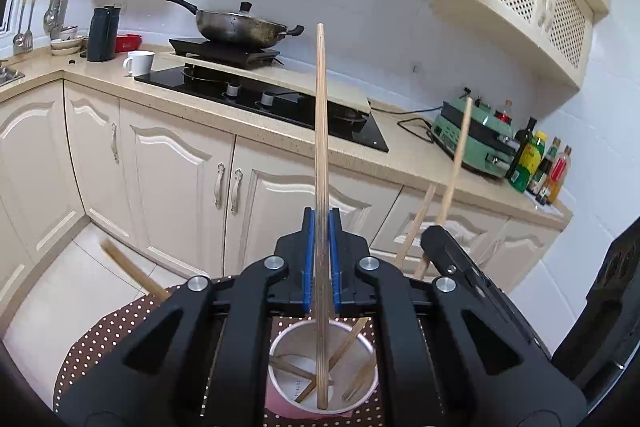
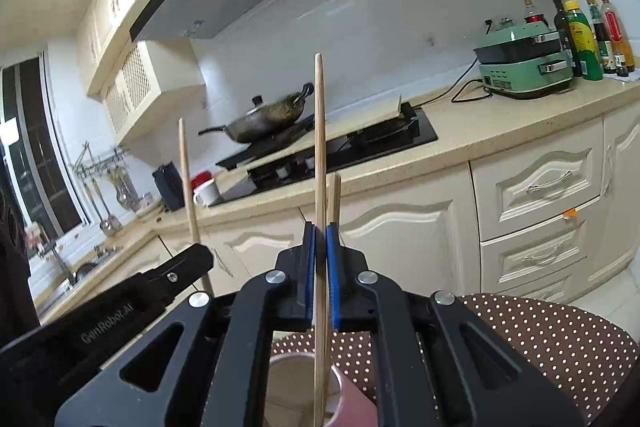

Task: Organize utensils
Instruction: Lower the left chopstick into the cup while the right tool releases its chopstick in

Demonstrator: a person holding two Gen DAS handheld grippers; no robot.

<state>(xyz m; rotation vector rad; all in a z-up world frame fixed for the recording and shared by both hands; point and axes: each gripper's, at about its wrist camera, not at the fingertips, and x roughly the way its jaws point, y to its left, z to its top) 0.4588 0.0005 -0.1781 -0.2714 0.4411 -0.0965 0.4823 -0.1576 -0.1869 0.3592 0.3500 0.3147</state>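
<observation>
Lowering two chopsticks into the pink cup [image 1: 362, 401]: the left gripper [image 1: 321, 259] pinches one chopstick [image 1: 321, 147] upright, tip already inside; the right gripper [image 2: 320, 267] clamps another chopstick [image 2: 319, 147] over the rim. Next, I judge, release both; the polka-dot table [image 2: 540, 339] edge lies near, room above is free

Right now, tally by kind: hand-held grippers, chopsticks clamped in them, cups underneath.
Hand-held grippers: 2, the left hand-held gripper and the right hand-held gripper
Clamped chopsticks: 2, the left chopstick and the right chopstick
Cups: 1, the cup
Total: 5
</observation>
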